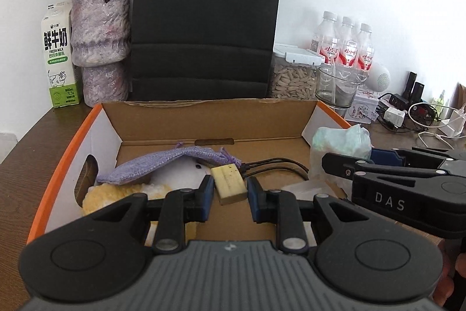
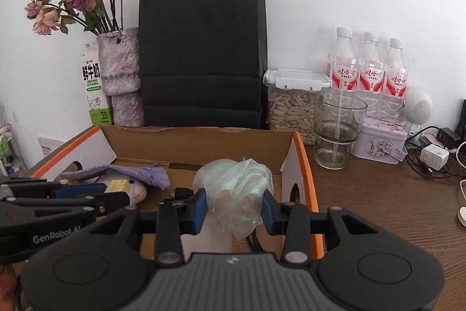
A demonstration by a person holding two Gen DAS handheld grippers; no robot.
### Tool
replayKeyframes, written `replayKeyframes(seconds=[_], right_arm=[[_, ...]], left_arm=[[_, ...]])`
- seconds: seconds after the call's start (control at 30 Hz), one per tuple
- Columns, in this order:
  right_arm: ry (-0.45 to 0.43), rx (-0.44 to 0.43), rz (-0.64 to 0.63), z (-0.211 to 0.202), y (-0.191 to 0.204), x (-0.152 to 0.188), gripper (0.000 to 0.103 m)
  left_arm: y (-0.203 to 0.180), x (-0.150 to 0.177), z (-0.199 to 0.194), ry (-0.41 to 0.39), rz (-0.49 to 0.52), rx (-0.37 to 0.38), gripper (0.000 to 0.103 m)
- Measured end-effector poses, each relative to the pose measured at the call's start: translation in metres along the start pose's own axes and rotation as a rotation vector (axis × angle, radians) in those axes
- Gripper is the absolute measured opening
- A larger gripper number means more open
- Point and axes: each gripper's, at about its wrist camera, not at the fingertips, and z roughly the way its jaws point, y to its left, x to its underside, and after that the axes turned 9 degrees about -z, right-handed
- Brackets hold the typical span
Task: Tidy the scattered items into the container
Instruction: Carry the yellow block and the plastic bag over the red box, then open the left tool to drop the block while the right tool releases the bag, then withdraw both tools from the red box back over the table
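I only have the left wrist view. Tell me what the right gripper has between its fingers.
Observer: The right gripper is shut on a crumpled translucent plastic bag, held above the cardboard box.
Operator: Report what lies directly under it.
Observer: Black cables on the box floor, just beneath the bag.
Operator: Say how the left gripper looks from there.
Observer: The left gripper reaches in from the left, over the plush toy, nothing visibly between its fingers.
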Motion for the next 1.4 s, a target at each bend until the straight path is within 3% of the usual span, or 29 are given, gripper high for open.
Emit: replayKeyframes(seconds=[0.1, 0.27, 0.33, 0.37, 0.53, 0.6, 0.7, 0.77, 1.4], right_arm=[[0.001, 0.005, -0.007, 0.000, 0.001, 0.000, 0.039], [0.005, 0.004, -0.019, -0.003, 0.003, 0.000, 0.053], [0.005, 0.003, -0.023, -0.004, 0.004, -0.001, 0.070], [0.001, 0.006, -0.030, -0.006, 0.005, -0.002, 0.072], [-0.007, 0.033, -0.043, -0.011, 0.008, -0.004, 0.085], [-0.010, 0.042, -0.030, -0.013, 0.004, -0.005, 0.088], [-0.024, 0.039, 0.004, -0.017, -0.002, -0.006, 0.098], [-0.037, 0.035, 0.011, -0.022, -0.004, -0.008, 0.103], [-0.124, 0.068, -0.012, -0.102, 0.014, -0.010, 0.103]], left_arm=[[-0.002, 0.002, -0.001, -0.007, 0.011, -0.005, 0.026], [-0.003, 0.001, -0.006, -0.048, 0.010, -0.032, 0.026], [-0.003, 0.000, -0.008, -0.062, 0.013, -0.041, 0.027], [-0.004, -0.001, -0.009, -0.068, 0.013, -0.047, 0.029], [-0.001, -0.004, -0.013, -0.101, -0.007, -0.111, 0.064], [0.002, -0.007, -0.014, -0.110, -0.023, -0.155, 0.088], [0.010, -0.012, -0.021, -0.138, -0.055, -0.160, 0.103], [0.012, -0.014, -0.027, -0.164, -0.064, -0.154, 0.103], [0.013, -0.007, -0.104, -0.273, -0.072, -0.122, 0.103]])
